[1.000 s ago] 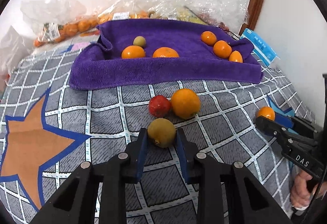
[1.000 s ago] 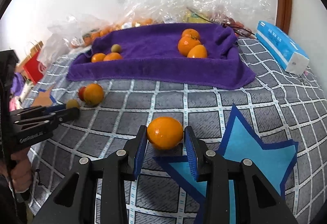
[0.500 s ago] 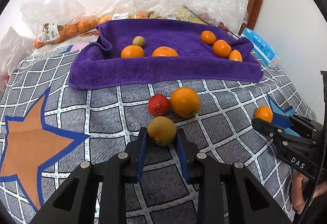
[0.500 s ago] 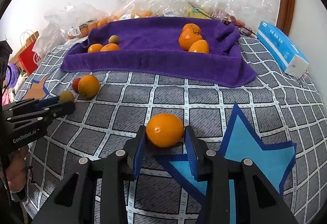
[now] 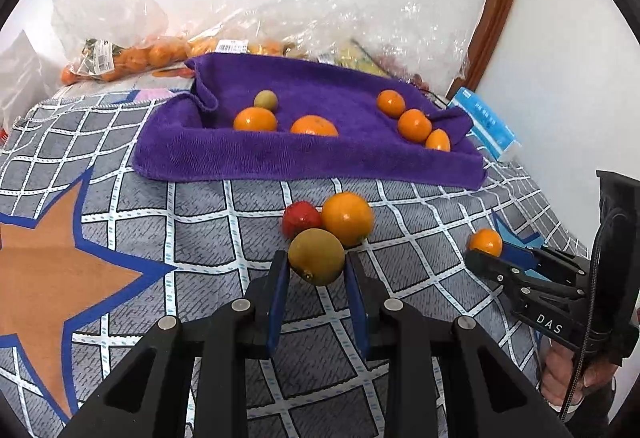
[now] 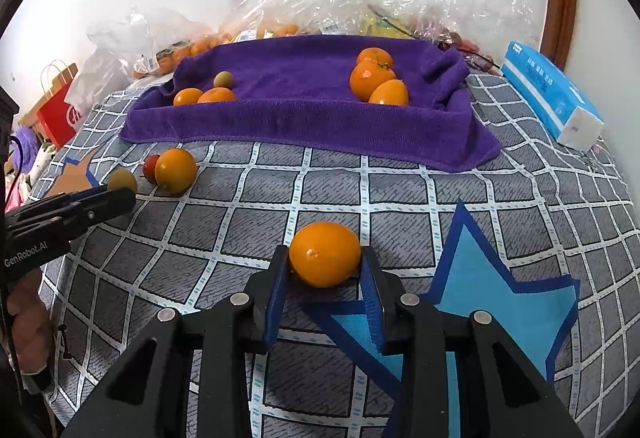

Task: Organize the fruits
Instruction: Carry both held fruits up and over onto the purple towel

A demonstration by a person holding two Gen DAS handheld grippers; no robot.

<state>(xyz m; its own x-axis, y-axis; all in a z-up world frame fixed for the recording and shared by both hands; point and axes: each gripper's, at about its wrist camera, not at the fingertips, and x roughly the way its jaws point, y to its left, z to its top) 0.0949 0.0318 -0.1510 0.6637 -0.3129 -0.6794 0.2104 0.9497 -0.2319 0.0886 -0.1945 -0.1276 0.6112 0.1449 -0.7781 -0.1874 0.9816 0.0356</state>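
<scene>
Your left gripper (image 5: 316, 270) was clamped on a yellow-green fruit (image 5: 317, 256), both blue pads pressed against its sides. In the right wrist view that same gripper (image 6: 120, 194) showed at the left edge with the fruit (image 6: 122, 180) at its tip. Just beyond the fruit, a red fruit (image 5: 301, 219) and a large orange (image 5: 347, 219) lay touching each other on the checked bedspread (image 5: 200, 230).

Your right gripper (image 6: 325, 266) held a loose orange (image 6: 325, 253) between its 2 pads, close above the bedspread near the blue star patch (image 6: 480, 286). From the left wrist view, that gripper (image 5: 486, 258) came in from the right with the orange (image 5: 485, 241) at its fingertips.

Farther back, the purple towel (image 5: 304, 158) lay with its edges raised like a shallow tray. On its left part sat 2 oranges (image 5: 255, 119) side by side, and a small green fruit (image 5: 266, 100) just behind them. On its right part, 3 oranges (image 5: 414, 124) formed a close row. Behind the towel, clear plastic bags (image 5: 132, 54) with more oranges leaned near the wall. A blue tissue pack (image 6: 548, 94) lay to the right of the towel, and a red paper bag (image 6: 60, 110) stood at the far left.
</scene>
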